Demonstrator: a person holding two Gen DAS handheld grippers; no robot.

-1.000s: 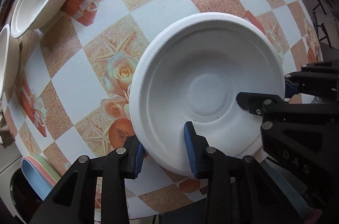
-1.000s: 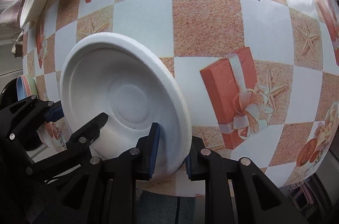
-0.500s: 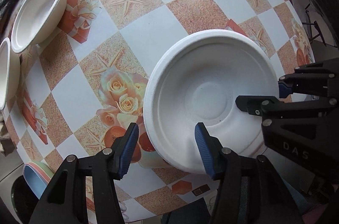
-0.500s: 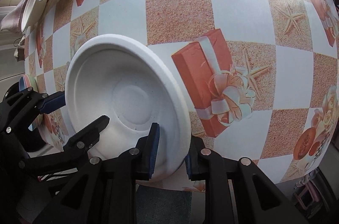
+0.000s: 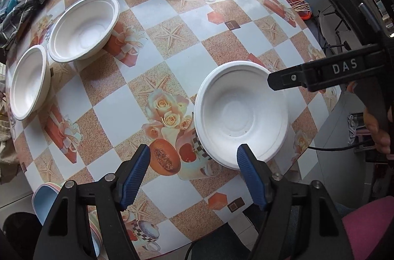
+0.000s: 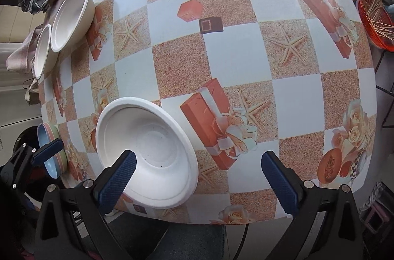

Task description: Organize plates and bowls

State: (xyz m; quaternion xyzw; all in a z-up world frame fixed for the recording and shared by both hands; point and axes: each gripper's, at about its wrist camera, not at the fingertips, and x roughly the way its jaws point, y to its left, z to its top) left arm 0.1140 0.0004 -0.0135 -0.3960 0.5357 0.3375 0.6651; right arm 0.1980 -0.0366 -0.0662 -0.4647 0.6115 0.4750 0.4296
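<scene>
Plates first, I'd say: the white plate (image 5: 242, 112) sits flat near the bench (image 5: 187, 43) edge, free of both tools. Left tool (image 5: 193, 167) and right tool (image 6: 198, 175) both hang with fingers spread wide, holding nothing. Two bowls (image 5: 82, 27) wait at the far left side, just beside each other. To nest them well, pinch one rim squarely, lift clear, and lower it centred into its neighbour

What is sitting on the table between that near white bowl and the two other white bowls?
Nothing visible. Between the near bowl and the two far bowls lies only bare patterned tablecloth. Both grippers are open.
</scene>
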